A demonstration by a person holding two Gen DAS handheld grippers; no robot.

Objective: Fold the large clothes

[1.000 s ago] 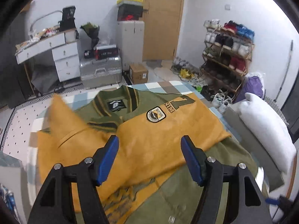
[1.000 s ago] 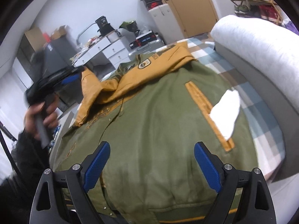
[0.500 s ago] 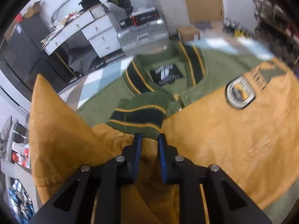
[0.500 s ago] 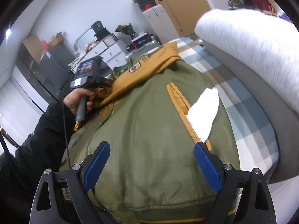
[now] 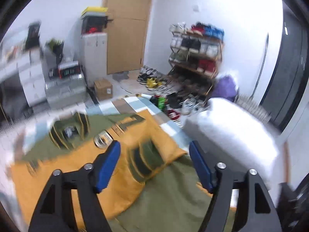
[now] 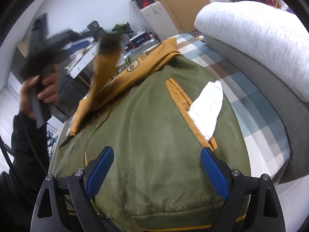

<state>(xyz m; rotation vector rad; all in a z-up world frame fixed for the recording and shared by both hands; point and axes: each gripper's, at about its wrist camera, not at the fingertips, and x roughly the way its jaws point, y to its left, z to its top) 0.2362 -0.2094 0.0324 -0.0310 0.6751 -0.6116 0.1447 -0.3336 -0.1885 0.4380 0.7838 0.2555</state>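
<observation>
While the jacket (image 6: 154, 127) lay spread over the checked bedcover (image 6: 256, 104), my right gripper (image 6: 156, 172) hung above its lower body with the jaws standing wide apart and nothing between the blue pads (image 6: 214, 176); the green cloth showed below the gap, and I could not tell whether the tips touched it. Hem band ran just under the fingers at the near edge. White pocket lining (image 6: 208, 106) stuck out of the tan-trimmed pocket, ahead of and a little beyond my right-hand finger. My left gripper (image 5: 154, 166) had just been opening; its jaws stood apart and held nothing. Left view was badly smeared. Through that gap I saw the striped cuff (image 5: 146, 158) of a tan sleeve (image 5: 77, 176), lying below and ahead of the pads and clear of both. The sleeve crossed the jacket's chest, with the collar (image 5: 67, 131) and round badge (image 5: 102, 139) further ahead to the left, green body cloth nearer and to the right. In the right view the person's hand (image 6: 40, 92) gripped the left tool's handle, raised to the left of the jacket, and a tan sleeve with a dark cuff stood up blurred beside it. White pillow (image 6: 256, 44) lay along the jacket's right side, apart from it.
</observation>
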